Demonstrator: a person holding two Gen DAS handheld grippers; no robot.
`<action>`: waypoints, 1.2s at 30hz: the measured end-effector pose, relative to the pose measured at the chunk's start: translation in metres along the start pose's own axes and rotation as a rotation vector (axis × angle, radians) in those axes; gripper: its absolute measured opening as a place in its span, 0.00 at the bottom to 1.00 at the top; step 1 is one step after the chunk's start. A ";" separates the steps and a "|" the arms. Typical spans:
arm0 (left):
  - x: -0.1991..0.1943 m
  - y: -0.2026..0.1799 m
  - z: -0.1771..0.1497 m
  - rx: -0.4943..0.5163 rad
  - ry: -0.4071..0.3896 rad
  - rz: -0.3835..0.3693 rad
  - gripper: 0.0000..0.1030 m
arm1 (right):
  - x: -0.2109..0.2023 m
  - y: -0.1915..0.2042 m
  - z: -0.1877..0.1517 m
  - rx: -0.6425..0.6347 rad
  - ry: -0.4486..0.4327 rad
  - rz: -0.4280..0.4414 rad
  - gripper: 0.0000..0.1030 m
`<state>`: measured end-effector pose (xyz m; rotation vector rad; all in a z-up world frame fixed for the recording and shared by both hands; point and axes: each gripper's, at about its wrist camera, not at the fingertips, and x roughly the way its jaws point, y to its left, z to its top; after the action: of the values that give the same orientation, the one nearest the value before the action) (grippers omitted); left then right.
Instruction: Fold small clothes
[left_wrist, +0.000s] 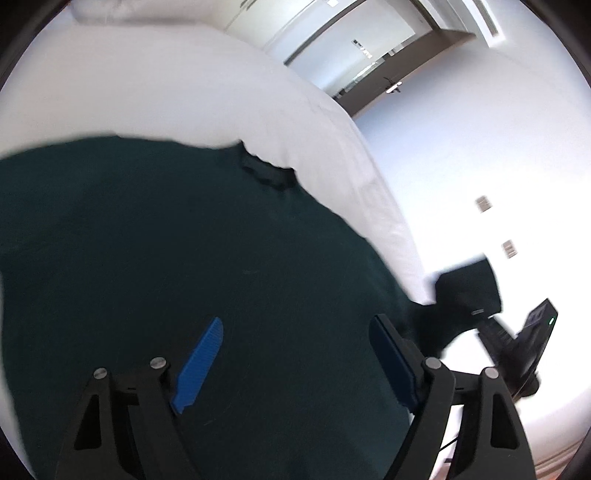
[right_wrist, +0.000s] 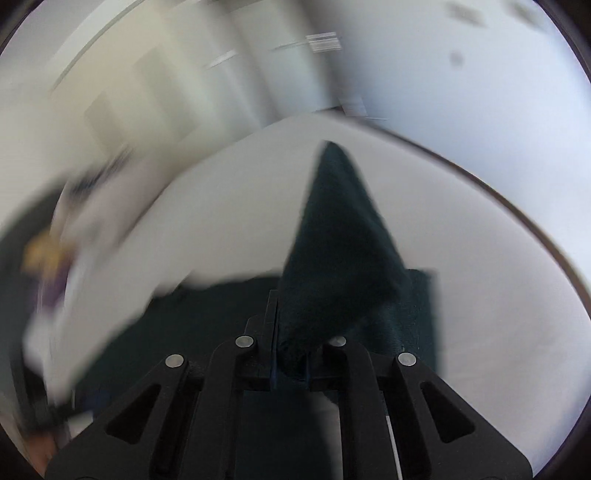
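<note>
Meanwhile the right tool (right_wrist: 291, 332) pinches the dark green garment (left_wrist: 166, 240) while the left tool (left_wrist: 295, 354) hangs spread above it.

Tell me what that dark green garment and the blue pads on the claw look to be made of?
Dark green garment: soft matte fabric, probably a cotton-like knit; it drapes limply and peaks where the right claw pinches it. Blue pads on the left claw: likely ribbed rubber or plastic, with fine ridges along the edge. White bedding beneath: smooth woven cloth, faintly creased.
</note>
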<state>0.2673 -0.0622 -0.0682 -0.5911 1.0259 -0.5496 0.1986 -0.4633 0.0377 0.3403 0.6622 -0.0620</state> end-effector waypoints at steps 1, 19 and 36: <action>0.008 0.003 0.003 -0.035 0.024 -0.037 0.80 | 0.015 0.037 -0.008 -0.114 0.020 -0.017 0.08; 0.088 0.002 -0.016 -0.189 0.246 -0.206 0.88 | 0.084 0.097 -0.137 -0.270 0.206 0.064 0.74; 0.014 0.035 0.051 -0.041 0.023 0.012 0.07 | 0.097 -0.074 -0.181 0.671 0.226 0.435 0.74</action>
<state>0.3242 -0.0361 -0.0804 -0.6158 1.0641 -0.5264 0.1556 -0.4679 -0.1765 1.1445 0.7664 0.1773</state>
